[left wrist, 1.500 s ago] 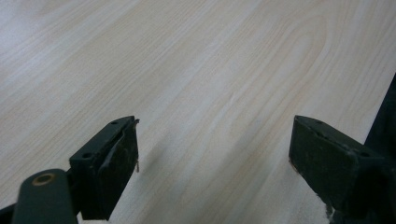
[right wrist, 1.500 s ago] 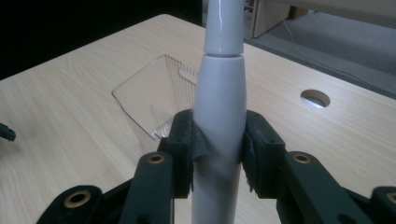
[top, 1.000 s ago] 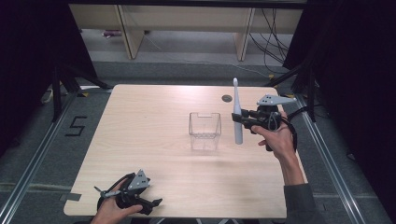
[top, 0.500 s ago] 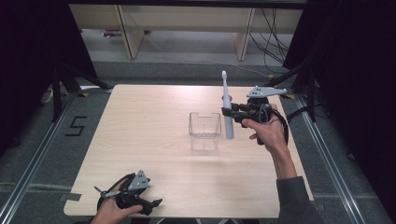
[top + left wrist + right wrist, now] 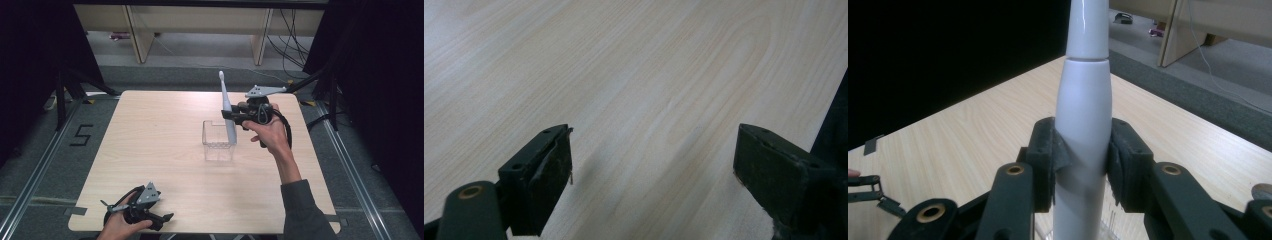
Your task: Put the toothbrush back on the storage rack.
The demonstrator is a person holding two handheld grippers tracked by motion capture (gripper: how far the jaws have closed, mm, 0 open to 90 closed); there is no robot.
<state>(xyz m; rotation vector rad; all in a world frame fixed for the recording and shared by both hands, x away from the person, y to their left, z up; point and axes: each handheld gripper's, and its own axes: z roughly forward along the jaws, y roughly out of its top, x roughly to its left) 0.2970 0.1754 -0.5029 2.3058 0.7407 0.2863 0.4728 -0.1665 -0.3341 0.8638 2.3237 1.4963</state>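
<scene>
A white electric toothbrush [image 5: 227, 112] stands nearly upright, head up, in my right gripper [image 5: 236, 116], whose jaws are shut on its handle [image 5: 1083, 125]. Its lower end hangs over the right rear part of a clear square plastic box [image 5: 218, 146] that sits in the middle of the wooden table [image 5: 155, 140]. Whether the toothbrush touches the box I cannot tell. My left gripper [image 5: 161, 220] rests at the table's front left edge, held by a hand, its jaws wide open over bare wood [image 5: 644, 115] with nothing between them.
Wooden shelf legs [image 5: 260, 40] and cables [image 5: 295, 30] stand on the floor beyond the table's far edge. Dark curtains hang at both sides. A floor mark "5" [image 5: 82, 135] lies left of the table.
My right gripper has carried the toothbrush leftward from the table's right rear toward the clear box. The left gripper has stayed in place.
</scene>
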